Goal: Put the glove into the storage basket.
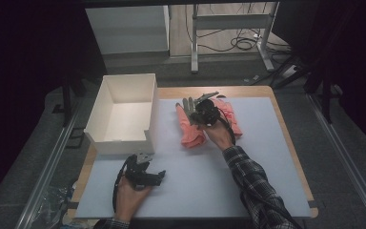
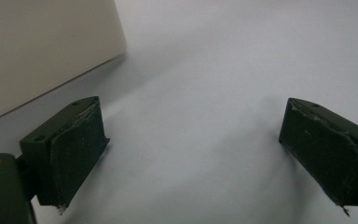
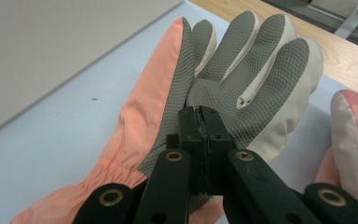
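Observation:
A pink glove (image 3: pixel 140 121) with a grey textured palm lies palm up on the pale mat, and its fingers point toward the white box (image 1: pixel 124 112). My right gripper (image 3: pixel 200 114) is shut, its jaw tips pinching the grey palm fabric at the base of the fingers. In the high view this gripper (image 1: pixel 196 113) sits over the glove (image 1: pixel 190 131) at the middle of the far side. A second pink glove (image 1: pixel 231 119) lies just to its right. My left gripper (image 1: pixel 158 175) rests near the front left, open, with nothing but bare mat between its jaws (image 2: pixel 193 144).
The open white box stands at the far left of the mat, and a corner of it (image 2: pixel 37 46) is close to my left gripper. The wooden table edge (image 1: pixel 286 143) frames the mat. A metal stand and cables are on the floor beyond.

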Demonstrator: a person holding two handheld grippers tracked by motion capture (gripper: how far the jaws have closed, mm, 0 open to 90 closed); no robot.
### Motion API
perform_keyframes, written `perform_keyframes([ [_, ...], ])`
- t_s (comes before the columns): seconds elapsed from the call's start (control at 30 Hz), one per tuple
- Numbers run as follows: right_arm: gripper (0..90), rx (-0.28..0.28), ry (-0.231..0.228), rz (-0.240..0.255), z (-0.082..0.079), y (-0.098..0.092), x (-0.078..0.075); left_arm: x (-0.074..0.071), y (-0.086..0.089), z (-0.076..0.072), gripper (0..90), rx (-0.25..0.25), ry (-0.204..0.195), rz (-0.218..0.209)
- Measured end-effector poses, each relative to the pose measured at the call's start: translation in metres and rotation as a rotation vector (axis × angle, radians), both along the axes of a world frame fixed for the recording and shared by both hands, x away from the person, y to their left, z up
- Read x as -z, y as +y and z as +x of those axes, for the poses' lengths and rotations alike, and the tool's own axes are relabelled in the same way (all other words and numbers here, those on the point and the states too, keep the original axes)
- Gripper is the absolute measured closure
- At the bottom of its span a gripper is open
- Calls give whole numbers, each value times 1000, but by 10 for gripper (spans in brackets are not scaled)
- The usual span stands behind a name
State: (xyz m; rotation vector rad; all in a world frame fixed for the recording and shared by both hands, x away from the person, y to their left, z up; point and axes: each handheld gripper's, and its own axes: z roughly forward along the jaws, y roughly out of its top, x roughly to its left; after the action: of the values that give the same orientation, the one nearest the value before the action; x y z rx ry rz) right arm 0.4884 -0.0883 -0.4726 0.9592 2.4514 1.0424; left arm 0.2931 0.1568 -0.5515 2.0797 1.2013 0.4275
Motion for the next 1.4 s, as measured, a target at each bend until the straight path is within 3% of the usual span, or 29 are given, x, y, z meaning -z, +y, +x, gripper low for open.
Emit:
perform_keyframes([
  [0.33,889,-34,16,100,-33,-17,-28,0,0,0,67,1,-1,0],
  [0.57,889,-56,32,137,-69,-33,-33,0,0,0,67,0,0,0],
  [0.77,888,-48,61,185,-102,-49,-26,0,0,0,67,-2,-2,-1],
  [0.97,888,-20,61,184,-135,-62,-12,0,0,0,67,-3,-3,-1],
  [1.13,886,8,109,225,-152,-71,6,0,0,0,67,-4,-2,-2],
  [1.23,885,17,113,211,-155,-73,17,0,0,0,67,-4,-2,-2],
  [1.4,840,25,85,139,-156,-73,27,0,0,0,67,-1,0,2],
])
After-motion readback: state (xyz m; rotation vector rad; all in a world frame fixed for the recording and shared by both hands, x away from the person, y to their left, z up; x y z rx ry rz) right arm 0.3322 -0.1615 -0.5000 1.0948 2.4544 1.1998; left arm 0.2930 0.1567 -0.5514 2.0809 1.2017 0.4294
